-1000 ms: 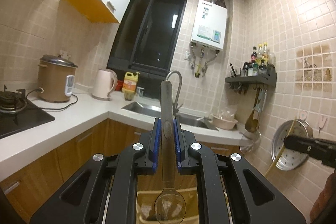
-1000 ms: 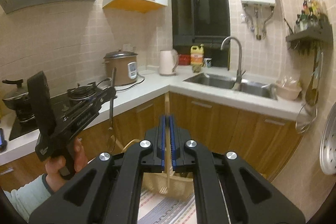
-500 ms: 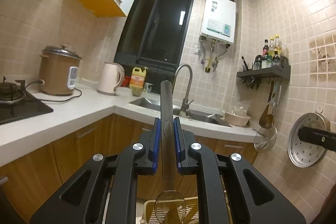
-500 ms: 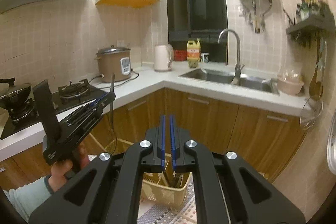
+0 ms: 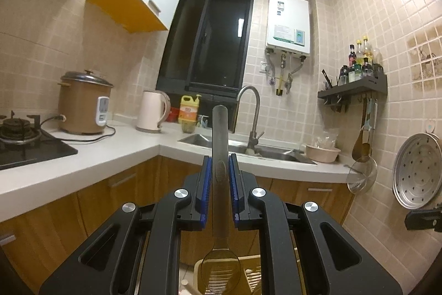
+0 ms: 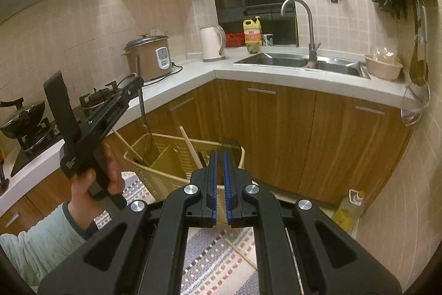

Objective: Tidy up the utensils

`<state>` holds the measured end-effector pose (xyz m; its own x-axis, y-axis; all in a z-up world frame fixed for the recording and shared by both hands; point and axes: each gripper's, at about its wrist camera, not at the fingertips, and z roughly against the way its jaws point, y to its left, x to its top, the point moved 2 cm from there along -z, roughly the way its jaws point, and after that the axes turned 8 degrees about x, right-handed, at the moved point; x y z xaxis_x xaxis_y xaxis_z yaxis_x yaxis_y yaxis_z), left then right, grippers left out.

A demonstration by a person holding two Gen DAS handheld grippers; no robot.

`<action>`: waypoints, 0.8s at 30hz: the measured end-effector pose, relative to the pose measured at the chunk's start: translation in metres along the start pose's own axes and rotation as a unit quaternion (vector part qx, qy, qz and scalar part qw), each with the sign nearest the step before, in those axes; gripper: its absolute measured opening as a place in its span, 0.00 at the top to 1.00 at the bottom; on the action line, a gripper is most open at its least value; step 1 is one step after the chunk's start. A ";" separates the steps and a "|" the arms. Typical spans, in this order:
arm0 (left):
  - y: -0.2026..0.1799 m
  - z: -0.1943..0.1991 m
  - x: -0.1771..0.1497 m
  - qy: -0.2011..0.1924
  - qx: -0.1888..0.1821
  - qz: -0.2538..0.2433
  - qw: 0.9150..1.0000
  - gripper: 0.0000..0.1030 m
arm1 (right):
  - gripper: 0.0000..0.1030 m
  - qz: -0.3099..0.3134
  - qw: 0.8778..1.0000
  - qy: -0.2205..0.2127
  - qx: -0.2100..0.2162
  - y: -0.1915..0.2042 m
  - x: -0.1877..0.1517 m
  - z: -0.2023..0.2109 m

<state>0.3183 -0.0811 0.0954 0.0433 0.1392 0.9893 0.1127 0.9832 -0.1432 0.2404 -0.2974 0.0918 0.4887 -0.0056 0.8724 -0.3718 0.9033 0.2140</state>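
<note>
Left wrist view: my left tongs (image 5: 220, 170) are clamped on a long spoon (image 5: 220, 184). The handle stands up between the blue pads (image 5: 206, 184), and the bowl end hangs low, close to the camera. Under the bowl I see a bit of the beige basket (image 5: 248, 271) on the floor. Behind are the white tabletop (image 5: 110, 154), the sink (image 5: 262, 149) w/ its tap, and a rice cooker (image 5: 83, 104). At the right edge a dark piece of the other tool shows.

Right wrist view: my right tongs (image 6: 219, 176) are almost together, only a thin gap between the blue pads (image 6: 212, 181), and nothing is held in them. They point down at the basket (image 6: 138, 161), which stands on the floor in front of the wooden cabinets (image 6: 276, 134). Inside it several utensils lean, incl. wooden sticks (image 6: 190, 148) and a dark-handled piece. On the left, the left hand (image 6: 102, 173) grips the left tool, and the spoon (image 6: 141, 104) hangs from its tongs above the basket's left part. One stick (image 6: 243, 256) lies on the striped rug (image 6: 210, 253), near the basket.
</note>
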 end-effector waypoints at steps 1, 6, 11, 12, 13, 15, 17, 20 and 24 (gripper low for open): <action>-0.001 0.001 -0.002 -0.003 0.006 -0.008 1.000 0.89 | 0.97 0.000 1.000 0.001 0.001 0.000 -0.002 0.001; 0.006 0.014 -0.004 0.027 0.004 -0.004 1.000 0.66 | 0.96 -0.008 1.000 0.001 0.009 0.002 -0.016 0.010; 0.025 0.063 0.009 0.048 -0.015 0.011 0.999 0.49 | 0.92 -0.018 1.000 -0.004 0.016 0.014 -0.031 0.026; 0.028 0.076 0.010 0.053 -0.017 0.009 0.998 0.46 | 0.85 -0.017 1.000 -0.008 0.014 0.020 -0.034 0.030; 0.031 0.089 0.012 0.056 -0.019 0.008 0.998 0.36 | 0.80 -0.016 1.000 -0.010 0.013 0.024 -0.036 0.033; 0.035 0.115 0.013 0.057 -0.017 0.008 0.998 0.30 | 0.48 -0.017 0.999 -0.022 0.016 0.035 -0.042 0.042; 0.036 0.137 0.012 0.061 -0.018 0.001 0.998 0.27 | 0.38 -0.017 0.999 -0.037 0.018 0.044 -0.045 0.052; 0.039 0.167 0.009 0.066 -0.014 0.001 0.998 0.22 | 0.38 -0.005 0.999 -0.038 0.002 0.061 -0.050 0.060; 0.041 0.195 -0.003 0.094 -0.013 0.001 0.995 0.21 | 0.37 0.000 1.000 -0.019 -0.007 0.073 -0.059 0.065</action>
<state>0.1296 -0.0180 0.0921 0.2286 0.1150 0.9667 0.1370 0.9793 -0.1488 0.1334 -0.2588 0.0846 0.4577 -0.0212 0.8888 -0.3602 0.9096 0.2072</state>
